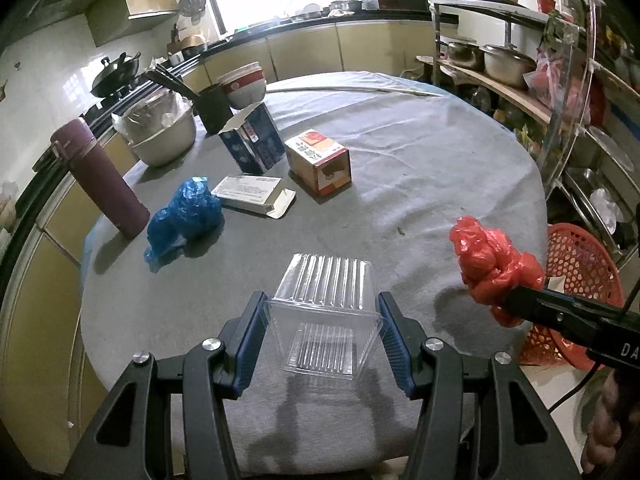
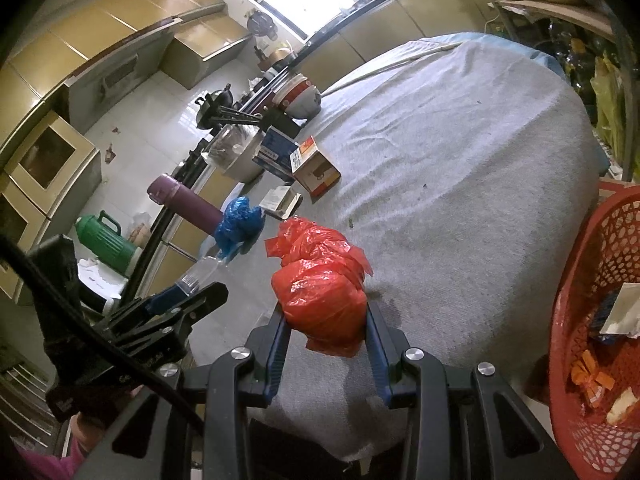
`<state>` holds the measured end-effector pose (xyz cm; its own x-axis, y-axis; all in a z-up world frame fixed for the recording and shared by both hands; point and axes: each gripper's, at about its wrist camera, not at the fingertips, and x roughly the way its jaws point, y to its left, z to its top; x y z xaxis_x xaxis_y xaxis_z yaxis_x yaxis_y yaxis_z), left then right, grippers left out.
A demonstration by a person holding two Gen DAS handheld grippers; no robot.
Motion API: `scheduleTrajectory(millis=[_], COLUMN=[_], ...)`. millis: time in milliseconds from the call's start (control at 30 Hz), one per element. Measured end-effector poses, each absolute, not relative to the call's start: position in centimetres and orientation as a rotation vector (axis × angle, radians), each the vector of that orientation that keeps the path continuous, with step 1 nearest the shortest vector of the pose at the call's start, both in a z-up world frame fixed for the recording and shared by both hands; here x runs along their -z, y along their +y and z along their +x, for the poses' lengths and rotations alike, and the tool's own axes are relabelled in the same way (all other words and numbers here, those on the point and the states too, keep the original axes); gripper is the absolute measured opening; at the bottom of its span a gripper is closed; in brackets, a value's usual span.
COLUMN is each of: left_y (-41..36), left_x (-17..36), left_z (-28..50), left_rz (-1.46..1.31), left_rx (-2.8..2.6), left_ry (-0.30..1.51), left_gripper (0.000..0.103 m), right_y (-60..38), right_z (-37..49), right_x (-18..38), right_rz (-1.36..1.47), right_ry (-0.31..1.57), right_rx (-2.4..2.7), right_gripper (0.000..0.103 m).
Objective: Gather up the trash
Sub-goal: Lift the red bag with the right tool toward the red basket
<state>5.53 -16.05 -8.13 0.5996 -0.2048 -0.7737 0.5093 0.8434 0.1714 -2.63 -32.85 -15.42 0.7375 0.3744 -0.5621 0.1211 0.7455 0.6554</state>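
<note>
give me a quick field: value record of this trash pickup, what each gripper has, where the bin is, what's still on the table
left hand-held gripper: shut on clear plastic container
right hand-held gripper: shut on red plastic bag
bin: red mesh basket, beside the table on the right, some trash inside
still on table: blue plastic bag, flat white box, orange box, dark blue box
surface: grey tablecloth

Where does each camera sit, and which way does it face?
Left wrist: on the left tongs, facing across the table; its fingers clamp a clear box; right tongs enter at right.
Right wrist: on the right tongs, facing along the table; its fingers clamp a red bag; left tongs at left, basket at right.
Shared: table, red bag, blue bag, basket.
</note>
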Motion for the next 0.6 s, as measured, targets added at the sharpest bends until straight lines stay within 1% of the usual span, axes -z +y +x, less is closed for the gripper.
scheduleTrajectory(millis=[600], left_y=[-19.3], left_x=[7.8], left_z=[3.5], left_rz=[0.474], left_rx=[0.471], left_ry=[0.800], left_gripper=[0.057], right_y=[-35.7], right_z=[-7.1], right_x=[15.6], right_rz=[0.782], right_ry=[0.694], right_rx=[-0.107], right_gripper=[0.039])
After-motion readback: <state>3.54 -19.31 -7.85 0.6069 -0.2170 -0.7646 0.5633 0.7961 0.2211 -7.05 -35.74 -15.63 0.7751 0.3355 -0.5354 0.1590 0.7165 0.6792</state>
